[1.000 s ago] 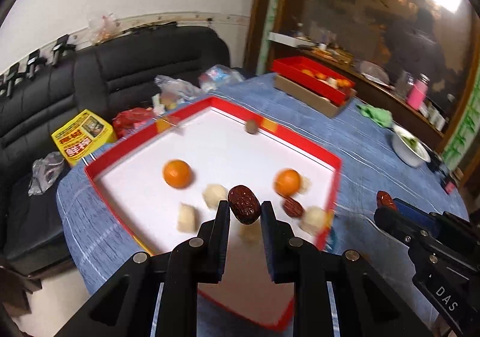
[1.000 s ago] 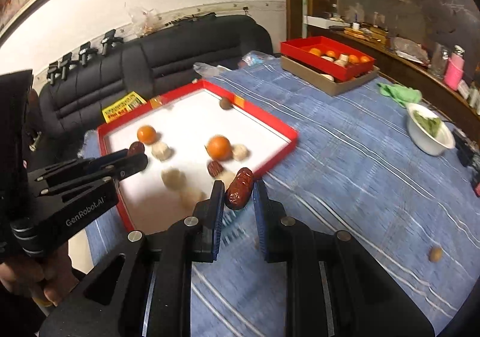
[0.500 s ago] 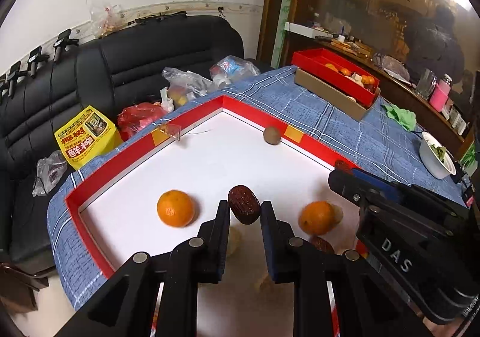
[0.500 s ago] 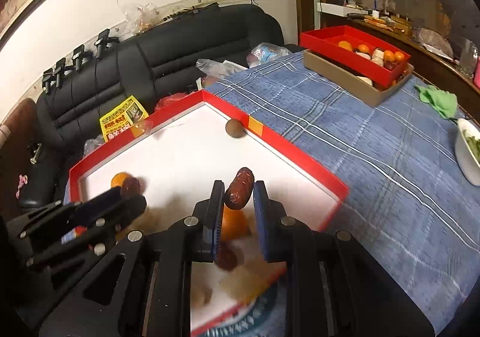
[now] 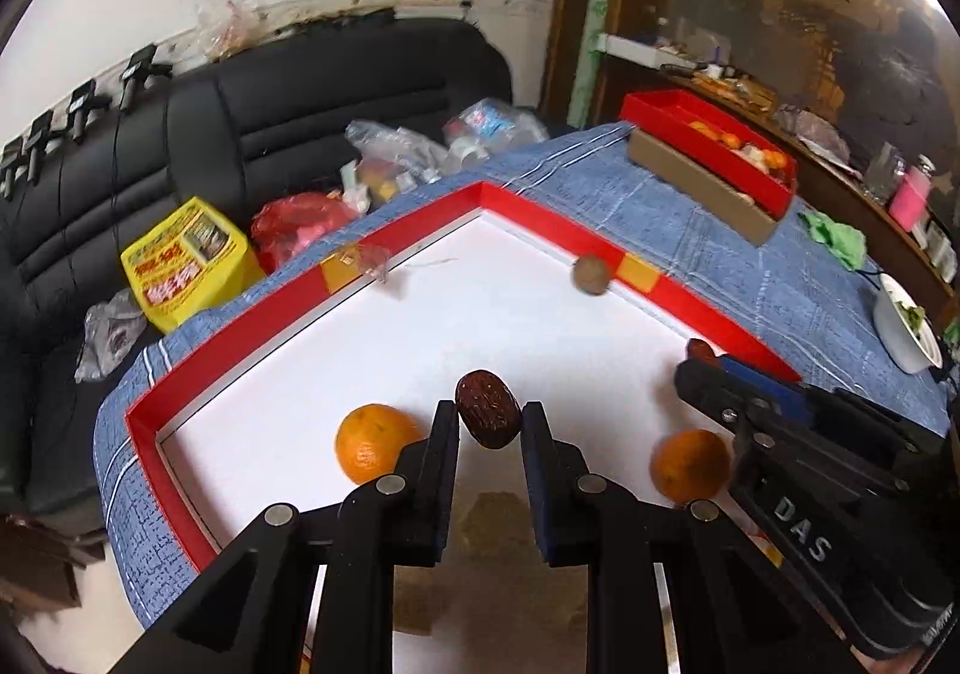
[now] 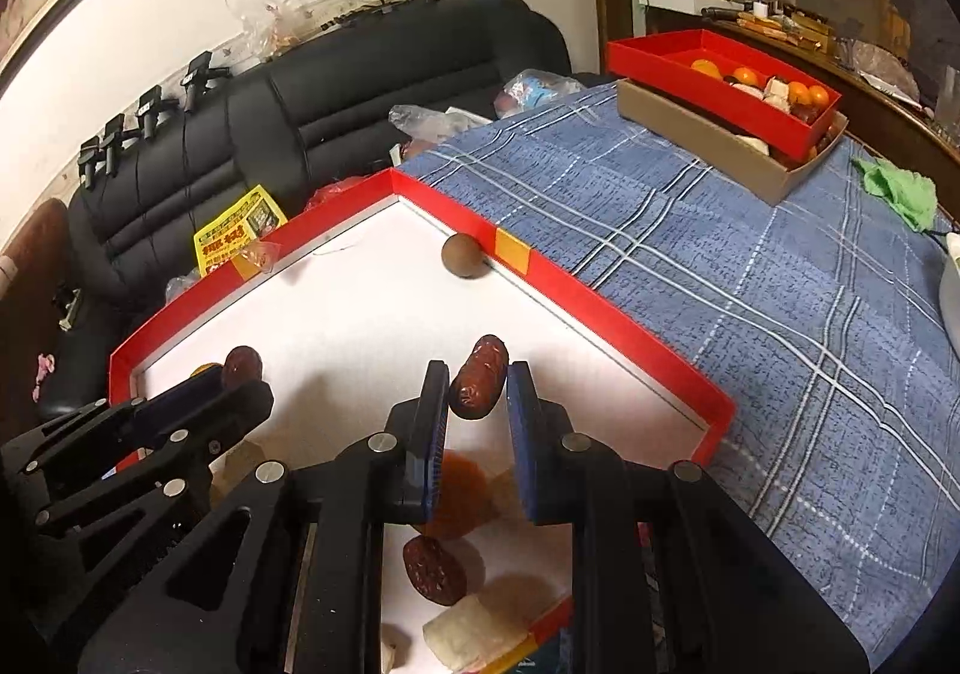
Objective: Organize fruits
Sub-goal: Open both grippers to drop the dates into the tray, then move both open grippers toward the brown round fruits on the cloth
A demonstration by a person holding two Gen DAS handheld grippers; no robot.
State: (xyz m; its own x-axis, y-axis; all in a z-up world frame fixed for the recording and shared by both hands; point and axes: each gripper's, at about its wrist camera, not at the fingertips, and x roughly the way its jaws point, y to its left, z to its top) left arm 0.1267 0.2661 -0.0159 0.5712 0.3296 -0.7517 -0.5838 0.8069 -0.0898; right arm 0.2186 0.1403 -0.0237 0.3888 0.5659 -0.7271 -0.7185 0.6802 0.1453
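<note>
- The left gripper point(image 5: 489, 422) pinches a dark red date point(image 5: 487, 416) between its fingertips, held above the white floor of the red tray point(image 5: 312, 284).
- The right gripper point(image 6: 477, 392) clamps a longer red date point(image 6: 479, 385) the same way, over the tray's right part.
- Step in hand, as I judge it: carrying both dates to a spot in the tray.
- Ahead of the left gripper the floor is bare; an orange point(image 5: 372, 441) sits just to its left, another orange point(image 5: 690, 464) to its right, a brown round fruit point(image 5: 591, 274) far ahead by the wall.
- Next move likely calls for lowering, then parting the fingers gently so the dates do not roll.
</note>
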